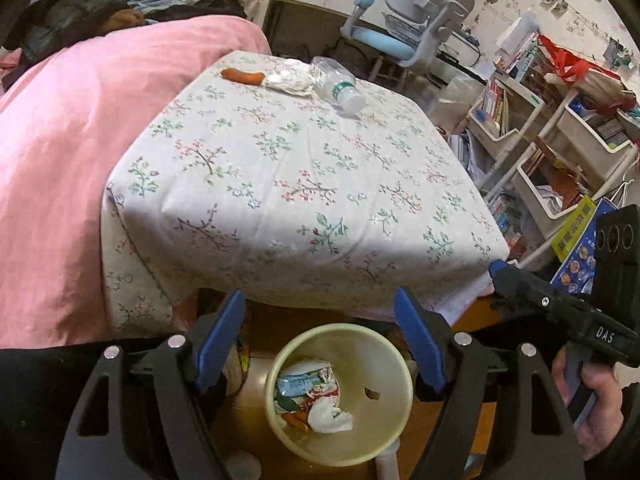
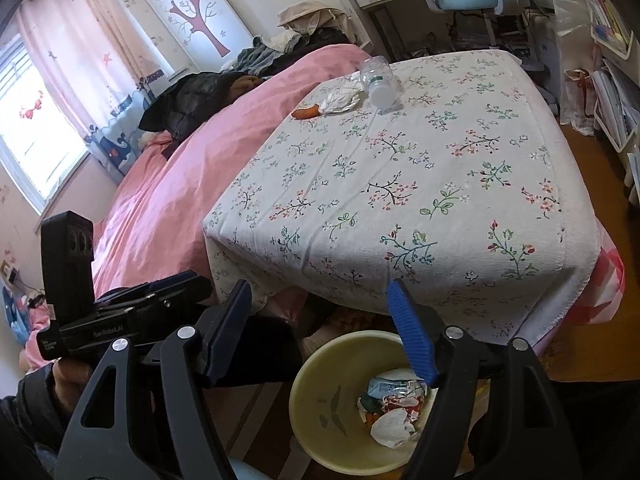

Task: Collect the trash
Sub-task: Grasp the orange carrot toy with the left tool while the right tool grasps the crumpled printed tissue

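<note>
Both claws hang spread and empty: the left gripper [image 1: 320, 332] and right gripper [image 2: 320, 324] above the bin [image 1: 400, 392] at lower centre. Bottle [image 1: 336, 84], crumpled tissue [image 1: 288, 80] and sausage [image 1: 243, 76] lie on the floral cloth [image 1: 280, 184], upper centre

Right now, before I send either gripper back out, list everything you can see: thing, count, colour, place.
Clear plastic bottle: one, green label, lying on its side at the table's far end.
Crumpled white wrapper: one, white, touching the bottle.
Orange sausage-shaped scrap: one, orange, beside the wrapper.
Floral tablecloth: one, white with flower sprigs, covering the table.
Round cream waste bin: one, on the floor at the table's near edge.
Binned trash: several pieces, white, blue and red, inside the bin.
Pink bedspread: one, next to the table.
Blue desk chair: one, beyond the table.
Left gripper: open, empty, above the bin.
Right gripper: open, empty, above the bin.
</note>
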Available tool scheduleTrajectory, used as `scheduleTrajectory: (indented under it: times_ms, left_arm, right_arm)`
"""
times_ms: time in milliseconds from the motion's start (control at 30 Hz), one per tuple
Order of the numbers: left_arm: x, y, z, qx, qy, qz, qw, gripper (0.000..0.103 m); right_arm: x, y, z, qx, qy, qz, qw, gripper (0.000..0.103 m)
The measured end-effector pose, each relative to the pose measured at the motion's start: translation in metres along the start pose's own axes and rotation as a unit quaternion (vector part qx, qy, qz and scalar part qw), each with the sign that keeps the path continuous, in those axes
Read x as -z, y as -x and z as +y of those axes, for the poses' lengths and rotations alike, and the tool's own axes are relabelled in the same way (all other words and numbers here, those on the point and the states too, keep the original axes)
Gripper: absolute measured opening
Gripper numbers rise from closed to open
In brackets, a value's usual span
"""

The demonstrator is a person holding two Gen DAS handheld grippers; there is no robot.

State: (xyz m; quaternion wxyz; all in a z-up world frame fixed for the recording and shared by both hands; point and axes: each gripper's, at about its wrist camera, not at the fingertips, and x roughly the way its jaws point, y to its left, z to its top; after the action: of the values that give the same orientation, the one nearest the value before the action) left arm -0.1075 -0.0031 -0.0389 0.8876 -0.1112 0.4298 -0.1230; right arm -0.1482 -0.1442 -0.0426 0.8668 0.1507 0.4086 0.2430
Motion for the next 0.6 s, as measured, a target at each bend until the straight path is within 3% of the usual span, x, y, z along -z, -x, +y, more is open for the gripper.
scheduleTrajectory:
  times_ms: [167, 300, 467, 600]
  left_arm:
    - [-0.021, 0.016, 0.005, -0.021, 0.002, -0.053, 0.9984, 0.079]
    - [-0.064, 0.021, 0.022, -0.069, 0.015, -0.099, 0.9926, 0.079]
    - [-0.111, 0.013, 0.059, -0.115, 0.071, -0.117, 0.984, 0.079]
    - [-0.114, 0.006, 0.087, -0.133, 0.126, -0.118, 0.976, 0.079]
  right_arm:
    - [-0.012, -0.005, 0.008, -0.01, 0.015, 0.001, 1.0, 0.068]
    - [-0.048, -0.024, 0.031, -0.014, 0.063, 0.002, 0.998, 0.068]
    - [-0.128, -0.084, 0.049, -0.014, 0.099, -0.001, 0.995, 0.068]
    - [-0.204, -0.158, 0.037, -0.008, 0.072, 0.012, 0.997, 0.068]
